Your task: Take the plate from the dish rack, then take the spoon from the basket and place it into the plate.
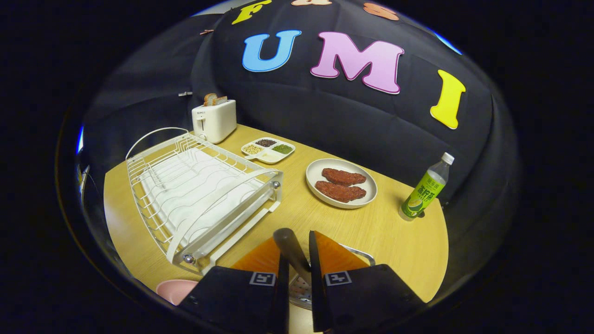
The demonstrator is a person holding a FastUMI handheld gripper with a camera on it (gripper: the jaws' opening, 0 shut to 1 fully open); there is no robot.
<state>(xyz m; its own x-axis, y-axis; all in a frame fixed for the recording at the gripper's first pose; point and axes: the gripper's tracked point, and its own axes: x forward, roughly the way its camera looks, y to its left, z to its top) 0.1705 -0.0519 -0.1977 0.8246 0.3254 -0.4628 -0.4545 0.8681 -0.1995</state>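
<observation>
Gripper [297, 260]: nearest the camera, fingers drawn close together on a dark handle, one finger pressing each side.
Spoon [291, 248]: dark rounded handle rising between the fingers, tilted slightly away from them; bowl end hidden below.
Basket [301, 292]: perforated metal, glimpsed in the gap under the fingers, a wire rim showing just beyond the right finger; directly beneath the spoon.
Plate [174, 290]: pink, partly visible beside the left finger, lying flat on the table, out of the rack.
Table [399, 241]: light wood grain, bearing everything listed.
Dish rack [199, 195]: white wire, just ahead and left of the fingers, holding no dishes; white drip tray inside.
Round dish [341, 183]: pale, ahead and right of the rack, carrying two reddish-brown meat slabs side by side.
Bottle [427, 188]: green label, white cap, upright, well right of the round dish near the table edge.
Divided tray [268, 150]: white, beyond the rack, compartments holding dark, green and pale grains.
Toaster [214, 120]: white, farthest back against the booth wall, two bread slices standing in its slots.
</observation>
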